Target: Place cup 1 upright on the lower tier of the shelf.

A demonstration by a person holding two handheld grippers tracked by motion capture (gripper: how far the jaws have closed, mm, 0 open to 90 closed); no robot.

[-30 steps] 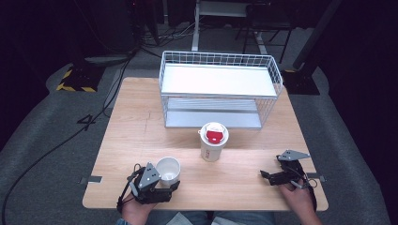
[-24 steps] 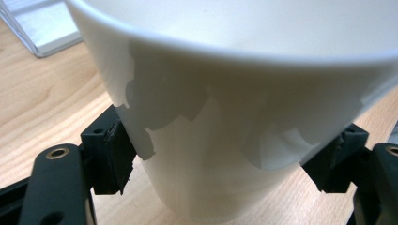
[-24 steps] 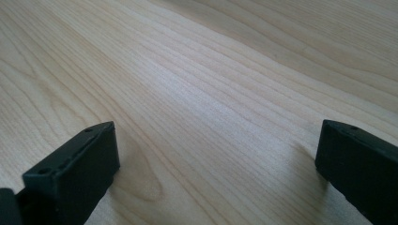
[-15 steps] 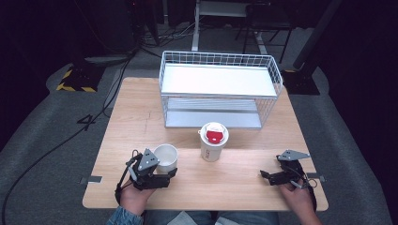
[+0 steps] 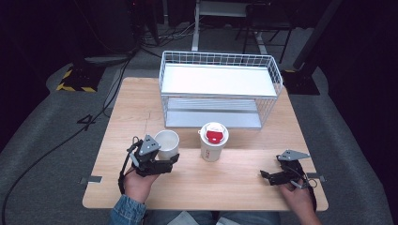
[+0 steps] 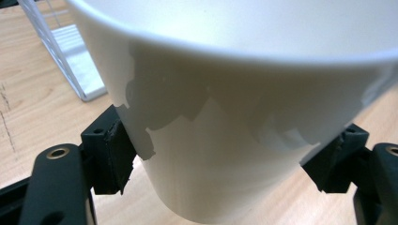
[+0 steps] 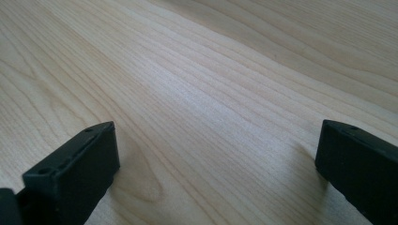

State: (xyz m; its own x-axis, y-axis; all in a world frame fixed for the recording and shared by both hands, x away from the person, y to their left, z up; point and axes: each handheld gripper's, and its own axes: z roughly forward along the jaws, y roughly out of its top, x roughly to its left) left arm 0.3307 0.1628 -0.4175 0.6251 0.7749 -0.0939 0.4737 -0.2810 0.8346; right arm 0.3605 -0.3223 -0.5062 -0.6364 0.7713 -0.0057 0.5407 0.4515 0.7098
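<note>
So the left gripper (image 5: 159, 161) is clamped on the white cup (image 5: 167, 144). In the left gripper view you can see both jaws pressed against the sides of the cup (image 6: 244, 117), one at about 8 o'clock and one at 4 o'clock in that shot, with the cup's rim way up close to the lens. From the high view the cup is upright and open-topped, sitting around 8 o'clock on the table (image 5: 225, 187), with the person's left hand (image 5: 138, 183) coming in underneath it.

Just beside it toward 3 o'clock is a second cup, the one with a lid (image 5: 214, 141) that has a red patch on top. The two are near each other but not touching. Can't tell from the pictures whether the white cup is resting on the wood or lifted a hair.

The right gripper (image 5: 272, 176) is over at 4 o'clock on the table, well apart from both cups. Its jaws are spread wide with nothing between them, just bare wood grain (image 7: 211, 93) in the right gripper view. They look very close to the tabletop.

At 12 o'clock there's a white wire rack (image 5: 220, 89) with two shelves.
</note>
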